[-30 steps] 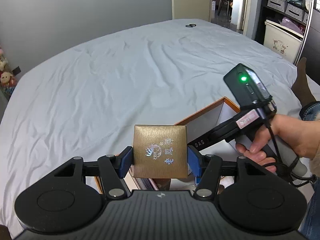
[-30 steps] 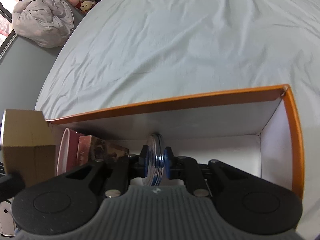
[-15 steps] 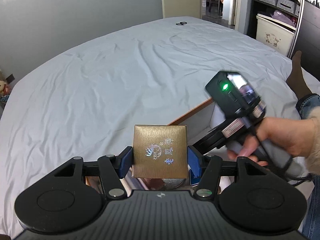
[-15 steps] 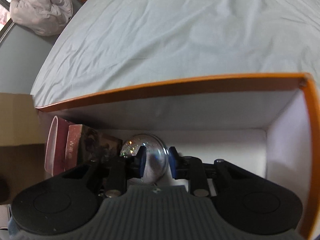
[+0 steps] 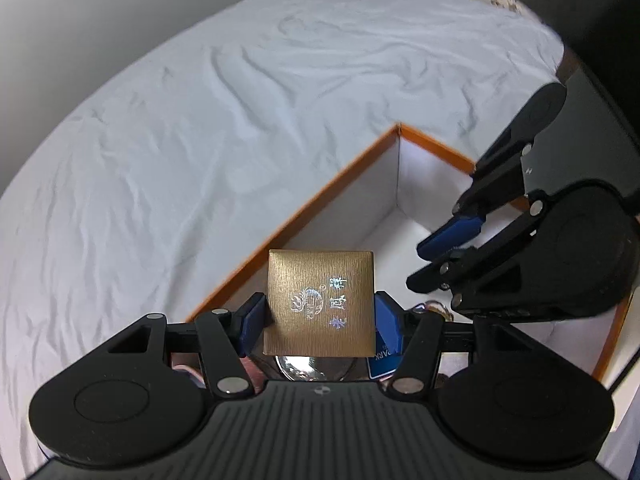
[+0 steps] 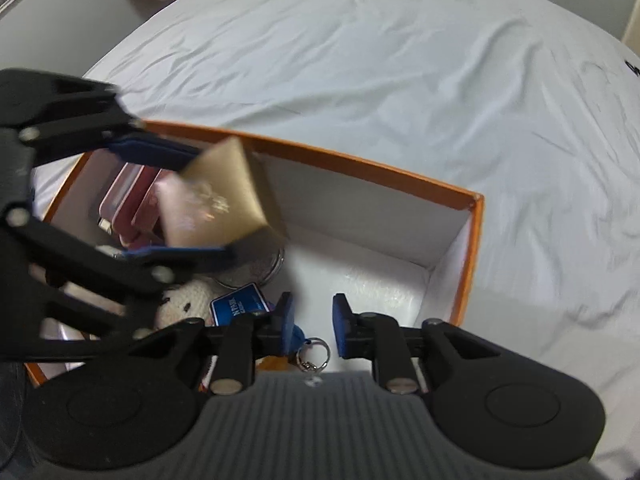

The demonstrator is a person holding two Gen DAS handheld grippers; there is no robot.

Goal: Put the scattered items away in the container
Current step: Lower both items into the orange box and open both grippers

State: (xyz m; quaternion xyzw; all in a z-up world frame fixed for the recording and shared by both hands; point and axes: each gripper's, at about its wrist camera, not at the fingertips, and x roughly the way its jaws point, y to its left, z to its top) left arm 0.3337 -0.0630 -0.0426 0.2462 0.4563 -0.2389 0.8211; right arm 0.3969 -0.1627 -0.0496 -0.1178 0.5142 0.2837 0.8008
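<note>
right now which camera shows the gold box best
The left wrist view: the gold box faces the camera, sharp, clamped between the left gripper pads, its printed emblem visible. The right wrist view shows the same box from the side, tilted and motion-blurred, above the orange box.

a brushed-gold box (image 5: 320,304) with iridescent silver print; an orange-rimmed container (image 5: 336,178), white inside; blue gripper pads (image 6: 285,316); a pale grey sheet (image 5: 200,120).

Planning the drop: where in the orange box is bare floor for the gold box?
Free: white floor by the orange box's far corner, ahead of the empty, closing right gripper. Crowded: the end under the left gripper holding the gold box – red tins, glass disc, blue tag.
</note>
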